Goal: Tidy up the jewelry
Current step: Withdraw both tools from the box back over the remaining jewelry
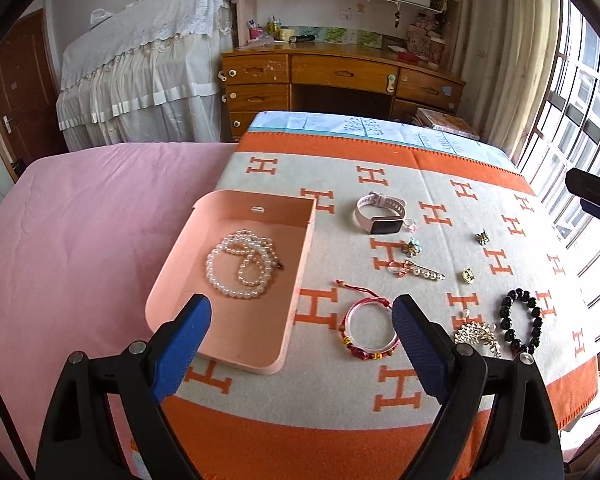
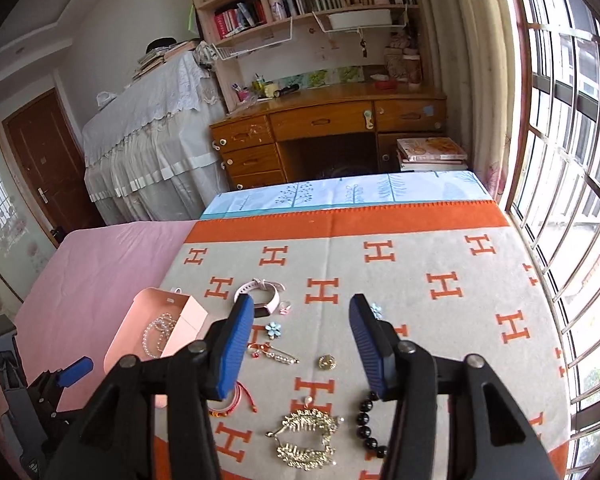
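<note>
A pink open box (image 1: pixel 244 332) lies on the orange-and-grey blanket with a pearl necklace (image 1: pixel 240 266) inside; it also shows in the right wrist view (image 2: pixel 120 344). Beside it lie a pink smartwatch (image 1: pixel 382 214), a red-string bangle (image 1: pixel 370 326), a pearl pin (image 1: pixel 416 270), a gold brooch (image 1: pixel 478 336) and a black bead bracelet (image 1: pixel 520 322). My left gripper (image 1: pixel 302 316) is open and empty above the box's near edge and the bangle. My right gripper (image 2: pixel 302 316) is open and empty above the jewelry; below it lie the gold brooch (image 2: pixel 304 436) and black beads (image 2: pixel 366 424).
Small flower charms (image 1: pixel 411 247) and a gold charm (image 1: pixel 467 276) lie scattered on the blanket (image 1: pixel 380 160). A pink sheet (image 1: pixel 80 220) covers the bed to the left. A wooden desk (image 1: pixel 340 76) stands beyond the bed; a barred window (image 2: pixel 572 160) is on the right.
</note>
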Available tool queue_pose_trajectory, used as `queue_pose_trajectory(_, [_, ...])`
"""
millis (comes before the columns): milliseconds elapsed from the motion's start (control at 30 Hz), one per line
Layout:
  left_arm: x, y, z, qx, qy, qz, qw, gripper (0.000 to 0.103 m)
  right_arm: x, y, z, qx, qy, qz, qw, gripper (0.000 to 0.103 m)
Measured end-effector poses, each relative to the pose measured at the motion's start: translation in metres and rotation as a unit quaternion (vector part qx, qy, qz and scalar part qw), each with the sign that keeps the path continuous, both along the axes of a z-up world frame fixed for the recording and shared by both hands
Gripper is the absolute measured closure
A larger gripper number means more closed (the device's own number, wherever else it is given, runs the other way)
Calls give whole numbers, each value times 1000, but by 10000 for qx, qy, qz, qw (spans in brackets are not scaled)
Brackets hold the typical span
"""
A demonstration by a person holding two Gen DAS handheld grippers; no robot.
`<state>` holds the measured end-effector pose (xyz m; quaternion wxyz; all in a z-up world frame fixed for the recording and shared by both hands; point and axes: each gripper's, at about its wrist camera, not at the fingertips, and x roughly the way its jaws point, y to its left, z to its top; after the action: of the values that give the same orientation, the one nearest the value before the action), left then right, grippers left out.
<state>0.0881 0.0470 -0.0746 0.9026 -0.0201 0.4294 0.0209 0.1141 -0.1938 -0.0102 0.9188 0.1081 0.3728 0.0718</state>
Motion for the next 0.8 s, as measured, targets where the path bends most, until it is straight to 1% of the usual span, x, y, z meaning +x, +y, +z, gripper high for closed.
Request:
queue_pose_trajectory(33, [3, -3, -1, -33, 60, -17, 10000, 12, 2, -7, -2, 35, 80, -38, 10000, 39])
queue_pose_trajectory(167, [13, -17, -13, -91, 349, -57, 9993, 12, 4, -26, -15, 89, 175, -85, 9998, 39])
queue_pose_trajectory(267, [16, -28, -24, -105, 556, -146, 9983, 12, 4, -35, -31, 248, 323, 33, 9992, 39])
queue_pose_trajectory(467, [19, -52, -41, 114, 765, -452, 9960, 13, 3, -45, -61, 182, 587, 98, 9981, 39])
queue_pose_trajectory(500, [20, -55, -43, 129, 783, -488, 9956, 14, 3, -48, -66, 180, 616, 96, 9979, 39])
queue_pose_trajectory(667, [29, -67, -54, 179, 954, -520, 9939, 29, 3, -59, -81, 197, 743, 137, 9969, 39])
queue_pose_trajectory(733, [34, -71, -60, 139, 1069, -549, 9927, 39, 3, -61, -85, 177, 800, 175, 9965, 39])
queue_pose_trajectory(767, [37, -73, -63, 125, 1143, -564, 9918, 41, 3, -62, -85, 156, 798, 189, 9965, 39])
queue_pose_trajectory(800, [40, -75, -67, 122, 1229, -579, 9907, 46, 3, -63, -85, 118, 783, 193, 9967, 39])
